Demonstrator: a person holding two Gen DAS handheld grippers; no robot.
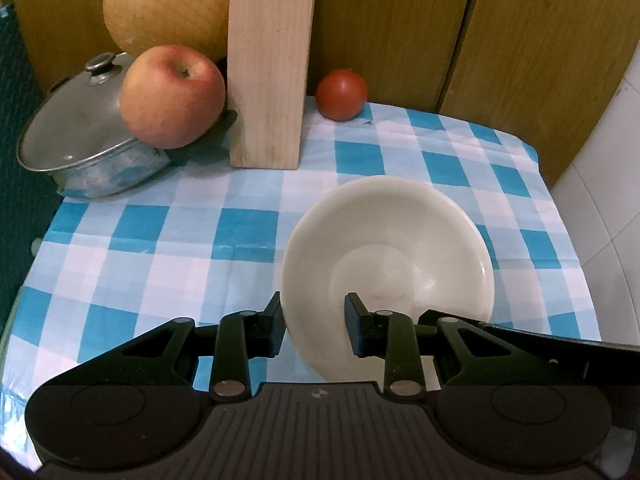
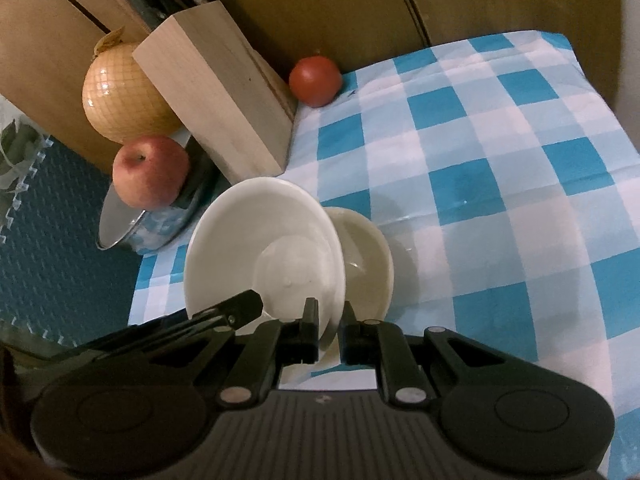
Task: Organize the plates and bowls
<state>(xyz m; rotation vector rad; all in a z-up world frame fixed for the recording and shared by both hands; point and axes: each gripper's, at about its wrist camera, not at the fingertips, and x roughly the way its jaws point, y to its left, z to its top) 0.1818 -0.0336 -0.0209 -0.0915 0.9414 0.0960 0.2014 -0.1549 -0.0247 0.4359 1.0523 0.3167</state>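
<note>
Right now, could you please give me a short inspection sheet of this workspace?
Surface: blue-and-white checked tablecloth.
Job's things: white bowl, tilted; white plate, tilted beside it.
Clutter: lidded pot with apple on it, knife block, tomato, netted pomelo.
Grippers: left gripper shut on the bowl's rim; right gripper shut on the plate's rim.
Cables: nothing seen.
Surroundings: wooden panels behind.

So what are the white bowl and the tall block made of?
The white bowl looks like glazed ceramic, or maybe hard plastic: smooth, creamy, with a soft shine. The tall block looks like pale unpainted wood, with fine grain lines showing.
</note>
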